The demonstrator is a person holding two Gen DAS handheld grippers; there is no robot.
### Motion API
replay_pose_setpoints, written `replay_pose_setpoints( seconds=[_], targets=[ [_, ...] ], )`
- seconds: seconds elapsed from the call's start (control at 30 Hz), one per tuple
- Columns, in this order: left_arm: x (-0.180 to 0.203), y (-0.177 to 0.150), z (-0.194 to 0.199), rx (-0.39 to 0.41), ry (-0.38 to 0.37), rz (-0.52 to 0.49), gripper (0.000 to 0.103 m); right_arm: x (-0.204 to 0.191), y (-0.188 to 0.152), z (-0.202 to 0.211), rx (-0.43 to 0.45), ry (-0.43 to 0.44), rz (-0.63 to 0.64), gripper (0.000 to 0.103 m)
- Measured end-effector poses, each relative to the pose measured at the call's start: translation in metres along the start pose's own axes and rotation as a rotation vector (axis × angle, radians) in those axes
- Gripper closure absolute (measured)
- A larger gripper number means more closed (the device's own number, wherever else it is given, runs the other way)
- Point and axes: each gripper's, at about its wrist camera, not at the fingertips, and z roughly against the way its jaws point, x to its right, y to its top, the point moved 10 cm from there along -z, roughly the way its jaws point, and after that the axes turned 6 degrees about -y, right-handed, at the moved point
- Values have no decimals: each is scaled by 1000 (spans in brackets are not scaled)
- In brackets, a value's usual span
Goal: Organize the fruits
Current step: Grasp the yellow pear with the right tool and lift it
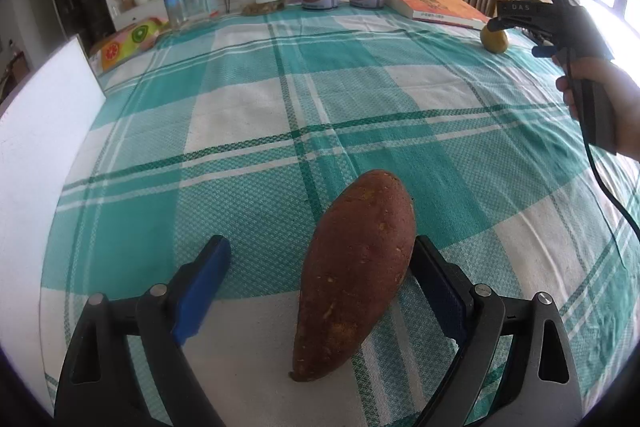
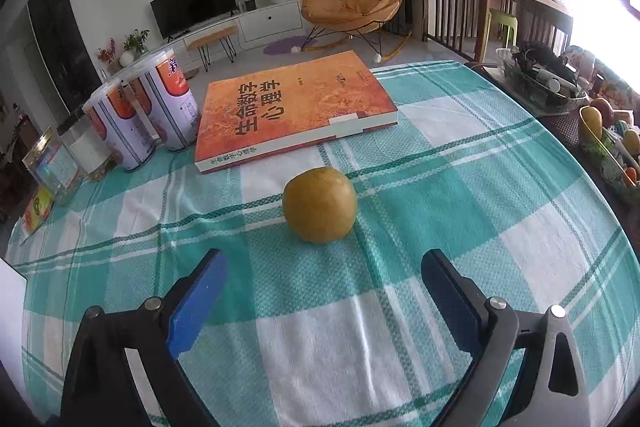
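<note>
We are holding the left gripper (image 1: pixel 320 287) wide open around the sweet potato (image 1: pixel 354 275); it is lying closer to the right finger, so we should center it before squeezing. Our right gripper (image 2: pixel 324 291) is open too, pointing at the yellow fruit (image 2: pixel 319 204) just ahead on the checked cloth (image 2: pixel 460 187).

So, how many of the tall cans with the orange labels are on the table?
2. They stand side by side at the far edge of the table: one can next to the clear jars, the other can next to the book. More may be hidden.
</note>
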Motion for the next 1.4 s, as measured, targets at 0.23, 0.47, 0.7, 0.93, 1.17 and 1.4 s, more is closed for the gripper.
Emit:
replay_pose_setpoints(
  seconds=[0.23,0.47,0.7,0.93,1.17,1.4],
  targets=[
    [0,0,0,0,0,1,10,-8,4,-29,-28,0,27,55],
    [0,0,0,0,0,1,10,-27,-57,62,29,173,-31,55],
    [0,0,0,0,0,1,10,-63,-208,173,-106,245,-30,54],
    [0,0,1,0,0,1,10,-78,-290,214,-103,202,-32,54],
    [0,0,0,0,0,1,10,-69,-284,203,-55,72,-23,54],
    [0,0,1,0,-1,1,10,-65,-282,202,-59,103,-55,54]
  ],
)
